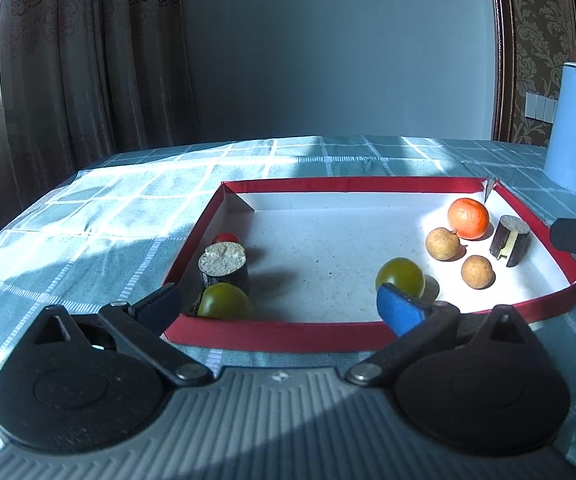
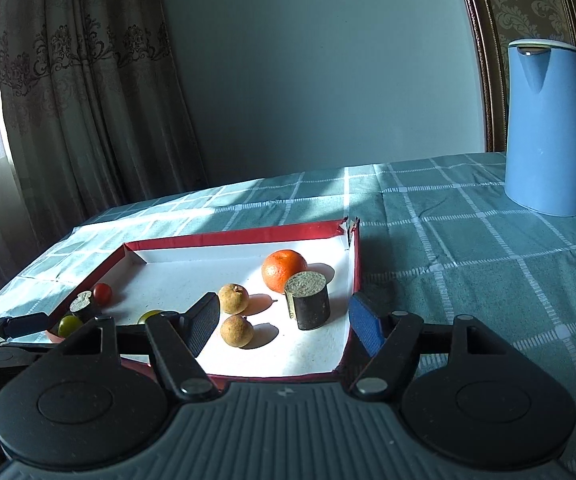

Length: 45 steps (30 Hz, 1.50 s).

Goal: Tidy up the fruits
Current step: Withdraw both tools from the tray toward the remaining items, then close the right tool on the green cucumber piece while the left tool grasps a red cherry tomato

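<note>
So both grippers are hanging at the near edge of the red tray (image 1: 272,336) with jaws spread and nothing between the pads. The left gripper (image 1: 278,306) is gaping wide, and the fruit is sitting ahead of it, sorted into two bunches. Just past its left finger, a green tomato (image 1: 224,300), a dark cylinder chunk (image 1: 224,266) and a red cherry tomato (image 1: 226,237) are crowding the tray's left wall, while another green tomato (image 1: 400,278) is sitting right behind its blue right pad, apart from it as far as I can tell.

The right gripper (image 2: 284,326) is open about halfway. Straight ahead between its fingers are two small brown fruits (image 2: 236,330), a second dark cylinder (image 2: 307,300) and the orange (image 2: 284,270). My guess is that lone green one is waiting to join its twin on the left. The blue jug (image 2: 545,132) is standing well off right.
</note>
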### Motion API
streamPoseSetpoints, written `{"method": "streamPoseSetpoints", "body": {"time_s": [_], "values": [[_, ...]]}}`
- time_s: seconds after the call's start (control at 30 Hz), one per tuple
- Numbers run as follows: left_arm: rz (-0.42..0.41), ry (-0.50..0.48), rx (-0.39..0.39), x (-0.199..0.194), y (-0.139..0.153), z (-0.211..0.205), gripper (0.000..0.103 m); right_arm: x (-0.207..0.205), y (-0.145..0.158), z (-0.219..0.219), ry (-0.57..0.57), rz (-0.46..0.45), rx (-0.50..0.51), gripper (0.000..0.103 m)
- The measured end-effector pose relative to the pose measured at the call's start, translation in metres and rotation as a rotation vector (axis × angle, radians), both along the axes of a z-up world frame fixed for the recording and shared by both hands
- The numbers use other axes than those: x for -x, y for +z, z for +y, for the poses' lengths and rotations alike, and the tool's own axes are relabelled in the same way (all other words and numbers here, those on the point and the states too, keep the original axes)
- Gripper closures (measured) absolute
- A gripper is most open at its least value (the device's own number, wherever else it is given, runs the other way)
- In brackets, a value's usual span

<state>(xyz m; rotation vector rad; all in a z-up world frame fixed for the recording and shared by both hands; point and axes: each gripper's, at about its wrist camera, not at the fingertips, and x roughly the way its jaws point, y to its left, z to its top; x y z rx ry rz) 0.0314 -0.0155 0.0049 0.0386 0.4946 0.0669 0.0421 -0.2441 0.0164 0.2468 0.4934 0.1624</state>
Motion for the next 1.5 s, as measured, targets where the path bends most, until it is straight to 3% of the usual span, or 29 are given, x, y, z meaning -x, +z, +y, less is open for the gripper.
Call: {"method": "streamPoseSetpoints", "body": {"time_s": [0.23, 0.5, 0.63, 0.8, 0.87, 1.0, 1.23, 1.5], "values": [[0.013, 0.033, 0.121, 0.008, 0.004, 0.025, 0.000, 0.030, -0.006, 0.030, 0.141, -0.014, 0.072, 0.032], [0.020, 0.055, 0.136, 0.008, 0.003, 0.030, 0.000, 0.034, -0.015, 0.066, 0.243, 0.013, 0.174, 0.036], [0.018, 0.053, 0.124, 0.009, 0.003, 0.028, 0.000, 0.026, -0.022, 0.073, 0.267, 0.051, 0.195, 0.046], [0.017, 0.047, 0.116, 0.009, 0.003, 0.027, 0.000, 0.019, -0.025, 0.079, 0.298, 0.075, 0.187, 0.050], [0.017, 0.047, 0.114, 0.009, 0.002, 0.027, 0.000, 0.020, -0.026, 0.079, 0.328, 0.081, 0.160, 0.067], [0.014, 0.047, 0.108, 0.009, 0.002, 0.026, 0.000, 0.023, -0.025, 0.076, 0.306, 0.073, 0.155, 0.068], [0.027, -0.028, 0.082, 0.019, -0.002, 0.018, 0.000, 0.027, -0.020, 0.050, 0.121, 0.052, 0.210, 0.068], [0.033, -0.130, -0.002, 0.027, -0.008, -0.003, 0.000, 0.026, -0.023, 0.052, 0.134, 0.066, 0.230, 0.068]]}}
